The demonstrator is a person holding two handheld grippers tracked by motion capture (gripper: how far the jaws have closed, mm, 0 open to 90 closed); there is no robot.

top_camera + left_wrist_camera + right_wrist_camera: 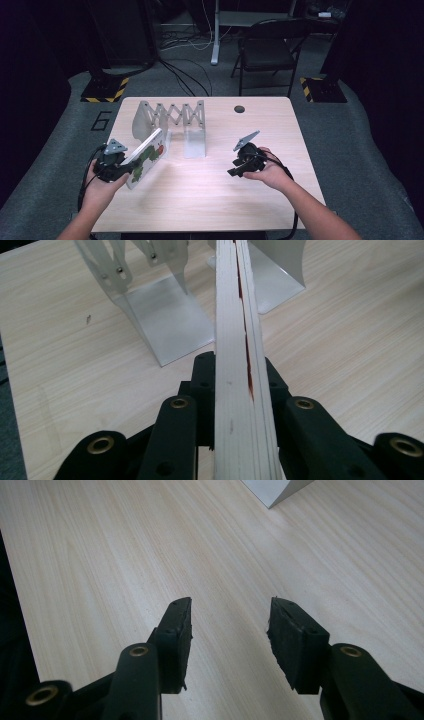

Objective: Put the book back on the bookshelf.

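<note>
Picture book being held at the left part of the table, tilting up from the wood, its far corner lying just beside the left end plate of the rack; white cover showing green and red artwork in the high view. Seen edge-on in the left gripper view as a stack of pale boards with a red strip between them, running away from the camera toward the rack.

Left gripper clenching on the near edge of the picture book, both black jaws pressing against its sides; grey three-cornered plate riding on top, cable trailing back past the forearm.

Expanding metal book rack standing behind the book near the table's far left, scissor lattice spanning two upright end plates; flat base plate lying on the wood just ahead of the left gripper, to the left of the book's edge.

Right gripper hovering well apart from the book, over the right part of the table, jaws standing parted with nothing between the pads; bare wood grain showing beneath.

Small dark round hole sitting near the table's far edge. Folding chair standing on the grey floor beyond the table.
</note>
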